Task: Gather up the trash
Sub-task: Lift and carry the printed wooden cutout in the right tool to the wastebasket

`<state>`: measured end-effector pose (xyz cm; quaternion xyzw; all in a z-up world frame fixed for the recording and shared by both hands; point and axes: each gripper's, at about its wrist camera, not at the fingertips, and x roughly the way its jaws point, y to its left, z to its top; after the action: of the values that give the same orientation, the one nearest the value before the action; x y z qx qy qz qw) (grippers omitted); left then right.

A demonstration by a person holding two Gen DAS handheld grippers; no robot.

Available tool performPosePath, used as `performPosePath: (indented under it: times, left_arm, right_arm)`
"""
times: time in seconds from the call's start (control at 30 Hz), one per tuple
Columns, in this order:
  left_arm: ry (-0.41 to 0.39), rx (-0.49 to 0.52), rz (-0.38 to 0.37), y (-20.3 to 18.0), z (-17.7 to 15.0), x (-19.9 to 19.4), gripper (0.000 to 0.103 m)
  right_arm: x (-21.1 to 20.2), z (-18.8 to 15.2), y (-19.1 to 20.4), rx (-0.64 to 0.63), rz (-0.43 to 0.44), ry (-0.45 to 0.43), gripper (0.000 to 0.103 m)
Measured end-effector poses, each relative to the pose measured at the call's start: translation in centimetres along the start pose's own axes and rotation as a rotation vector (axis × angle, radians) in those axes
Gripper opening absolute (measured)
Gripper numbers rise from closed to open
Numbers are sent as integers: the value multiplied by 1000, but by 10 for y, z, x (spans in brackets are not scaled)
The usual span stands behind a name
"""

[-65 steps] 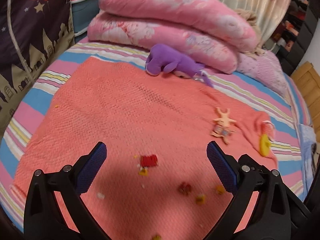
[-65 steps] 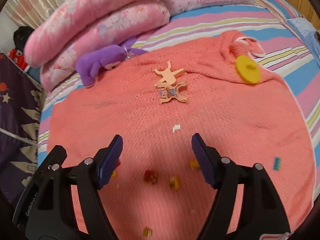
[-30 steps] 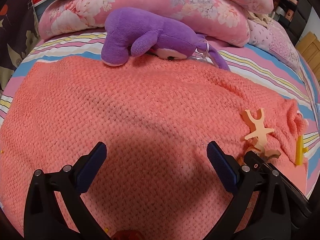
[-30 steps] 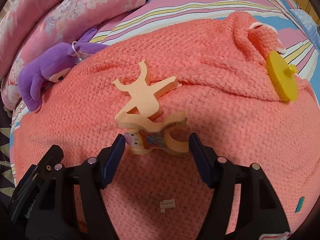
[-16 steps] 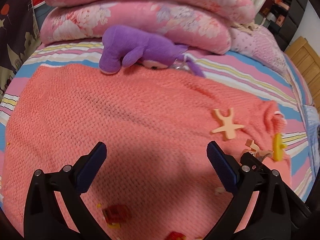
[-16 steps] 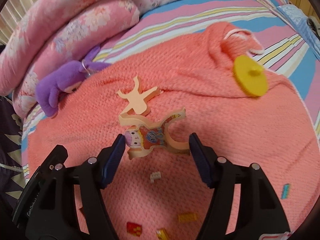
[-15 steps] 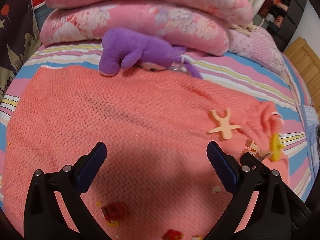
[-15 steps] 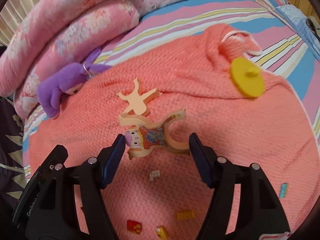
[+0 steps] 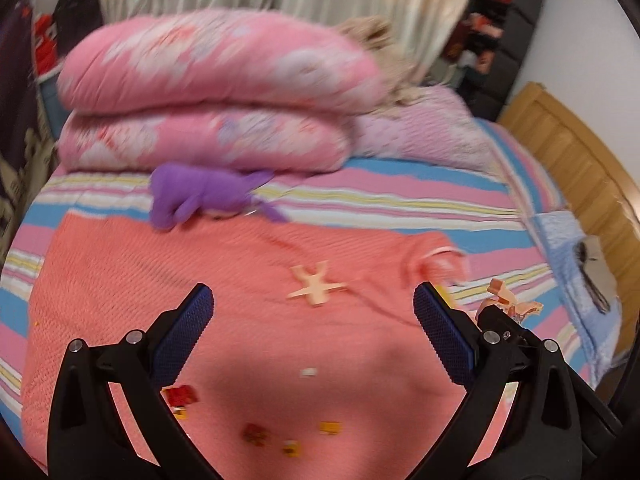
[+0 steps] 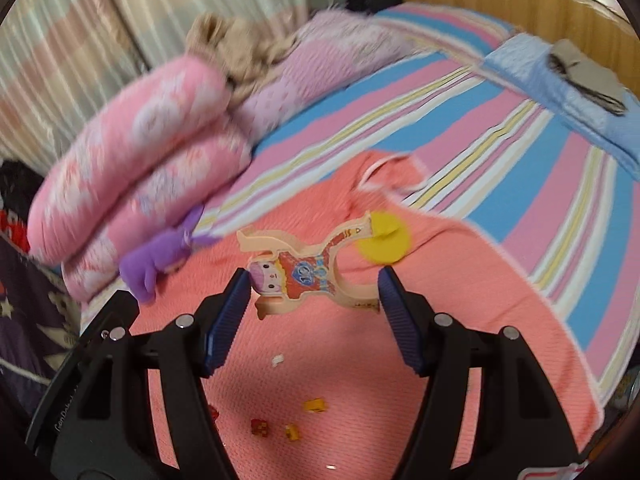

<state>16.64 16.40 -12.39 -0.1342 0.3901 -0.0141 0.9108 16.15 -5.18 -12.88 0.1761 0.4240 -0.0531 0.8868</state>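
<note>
My right gripper point(image 10: 313, 280) is shut on a cardboard doll cutout point(image 10: 298, 280) and holds it in the air above the coral blanket point(image 10: 460, 300). The same cutout point(image 9: 508, 304) shows at the right edge of the left wrist view. My left gripper point(image 9: 312, 300) is open with nothing between its fingers, hovering over the blanket just short of a peach X-shaped cutout piece point(image 9: 316, 286). Small bits lie below both grippers: a red piece point(image 9: 182, 394), a yellow piece point(image 9: 330, 426) and a white scrap point(image 9: 309, 372).
A purple plush toy point(image 9: 200, 196) lies at the blanket's far edge under stacked pink quilts point(image 9: 208, 92). A yellow disc point(image 10: 386, 244) sits by the blanket's folded corner. A wooden bed frame point(image 9: 580, 168) and a blue cloth point(image 10: 560, 92) are at the right.
My right gripper has risen and pulled back with the doll cutout, leaving the peach piece on the blanket. The left gripper has also lifted and drawn back; more of the bed shows.
</note>
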Motion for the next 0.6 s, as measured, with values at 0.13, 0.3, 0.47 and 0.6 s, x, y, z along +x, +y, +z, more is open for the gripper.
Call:
performPosePath:
  times: [0.13, 0.3, 0.47, 0.6]
  left_arm:
    - [-17, 60, -76, -52, -5, -28, 98]
    - [-9, 153, -200, -124, -33, -62, 98]
    - [41, 263, -318, -199, -83, -88, 98]
    - [106, 358, -408, -252, -140, -107, 98]
  right_arm:
    - [-49, 8, -46, 68, -40, -70, 63]
    - [-112, 0, -120, 170, -127, -150, 63]
    - [-164, -30, -197, 289, -225, -191, 63]
    - [-206, -74, -268, 408, -324, -205, 63]
